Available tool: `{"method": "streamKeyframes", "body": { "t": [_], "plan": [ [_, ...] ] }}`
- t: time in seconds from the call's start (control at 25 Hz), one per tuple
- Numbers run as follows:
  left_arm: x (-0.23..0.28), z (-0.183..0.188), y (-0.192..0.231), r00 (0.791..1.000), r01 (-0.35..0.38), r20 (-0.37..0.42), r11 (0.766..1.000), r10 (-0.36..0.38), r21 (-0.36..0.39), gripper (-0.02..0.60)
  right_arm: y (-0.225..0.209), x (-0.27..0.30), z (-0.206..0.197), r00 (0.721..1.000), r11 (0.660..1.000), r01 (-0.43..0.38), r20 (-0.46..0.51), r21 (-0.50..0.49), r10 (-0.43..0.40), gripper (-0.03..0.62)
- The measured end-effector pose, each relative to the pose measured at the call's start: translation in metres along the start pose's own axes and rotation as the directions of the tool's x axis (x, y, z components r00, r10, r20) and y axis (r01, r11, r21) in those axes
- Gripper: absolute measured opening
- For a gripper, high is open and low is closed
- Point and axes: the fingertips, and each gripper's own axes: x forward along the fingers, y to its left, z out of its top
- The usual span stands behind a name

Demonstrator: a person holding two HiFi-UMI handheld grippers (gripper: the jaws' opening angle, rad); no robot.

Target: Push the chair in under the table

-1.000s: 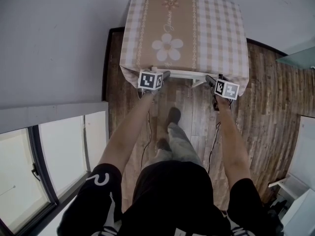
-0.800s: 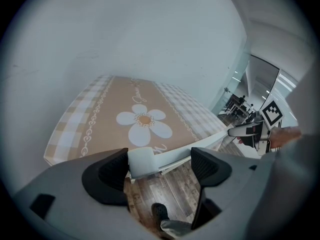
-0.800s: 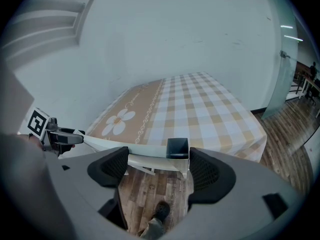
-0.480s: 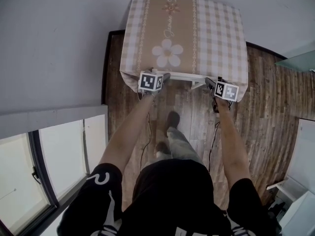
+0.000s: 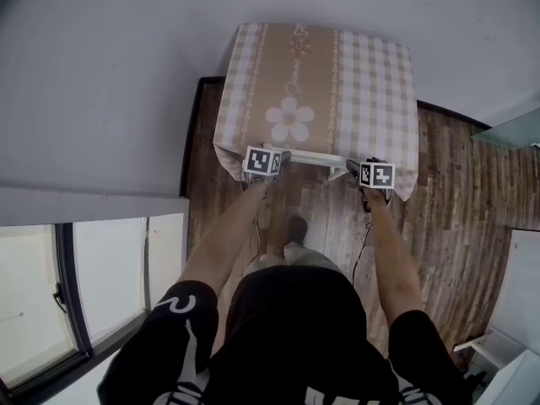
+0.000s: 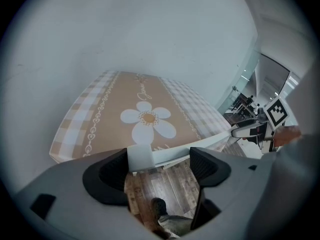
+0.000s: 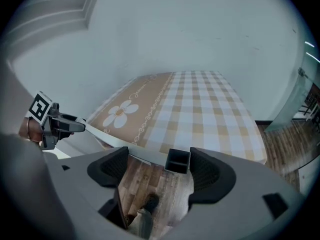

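Standing at the near edge of a table [image 5: 371, 74] draped in a checked, daisy-print cloth, a person sets the left gripper [image 6: 159, 166] and right gripper [image 7: 159, 166] at the two ends of a white chair [image 5: 316, 153] back, apparently so the push lands evenly and the chair runs in straight. Both pairs of jaws stand wide apart and clamp nothing. One corner post rests against the left gripper's jaw, and the other post's hollow end sits just beside a jaw of the right. The chair looks almost fully under the table, with only its top rail showing at the cloth's hem. The head view takes in both arms, a shoe [image 5: 297, 226] and the wood floor [image 5: 439, 192]. Only the gripper views show the posts between the jaws.
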Motion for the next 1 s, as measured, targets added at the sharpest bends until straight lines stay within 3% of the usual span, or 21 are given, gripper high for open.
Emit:
{"method": "streamKeyframes", "body": {
  "t": [0.24,1.0],
  "plan": [
    [-0.0025,0.0003,0.0012,1.0,-0.013,-0.013,1.0,0.013,-0.018,0.388,0.0016,-0.0038,0.0068,0.998,0.993,0.056,-0.001,-0.104,-0.057,0.4],
    [-0.0073,-0.0008,0.0004,0.997,-0.071,0.032,0.997,0.072,-0.031,0.387,0.0012,-0.0074,0.005,0.994,0.993,0.11,0.032,-0.036,-0.109,0.396]
  ]
}}
